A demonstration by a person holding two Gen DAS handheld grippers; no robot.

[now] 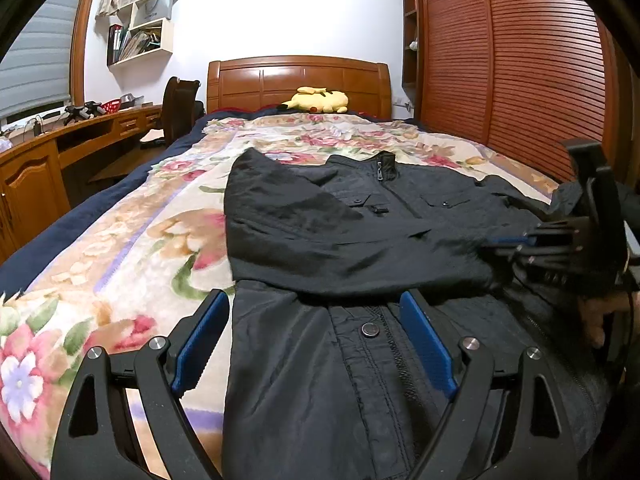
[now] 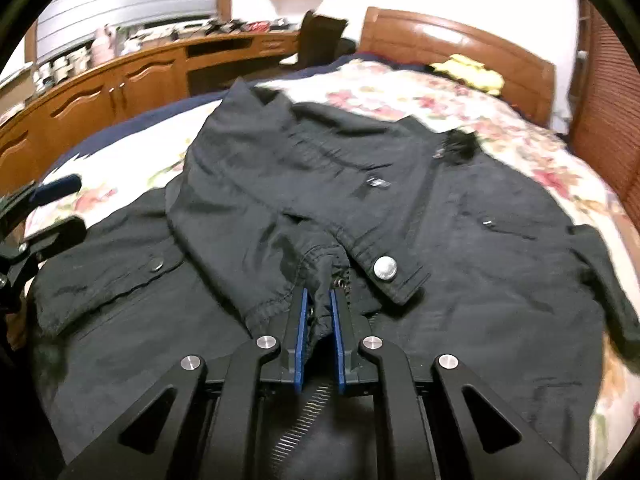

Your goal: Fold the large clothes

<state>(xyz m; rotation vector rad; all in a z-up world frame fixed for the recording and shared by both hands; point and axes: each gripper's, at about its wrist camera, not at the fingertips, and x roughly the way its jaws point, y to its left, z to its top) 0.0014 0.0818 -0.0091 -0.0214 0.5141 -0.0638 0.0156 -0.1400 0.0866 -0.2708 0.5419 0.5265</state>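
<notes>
A black jacket (image 1: 304, 392) lies front up on the floral blanket (image 1: 132, 248), collar toward the headboard. One sleeve (image 1: 304, 224) is folded across its chest. My left gripper (image 1: 314, 298) is open above the jacket's lower front, its blue pads (image 1: 202, 344) well apart and touching nothing. In the right wrist view my right gripper (image 2: 319, 300) is shut on a bunch of fabric at the sleeve's cuff (image 2: 320, 276), near a silver snap (image 2: 385, 269). The right gripper (image 1: 520, 240) also shows at the right edge of the left wrist view, and the left gripper (image 2: 52, 200) at the left edge of the right wrist view.
A yellow plush toy (image 1: 320, 101) rests by the wooden headboard (image 1: 298, 80). A wooden desk (image 1: 60, 148) and a chair (image 1: 176, 108) stand left of the bed. Louvred wardrobe doors (image 1: 512, 64) run along the right. A person's hand (image 1: 600, 316) holds the right gripper.
</notes>
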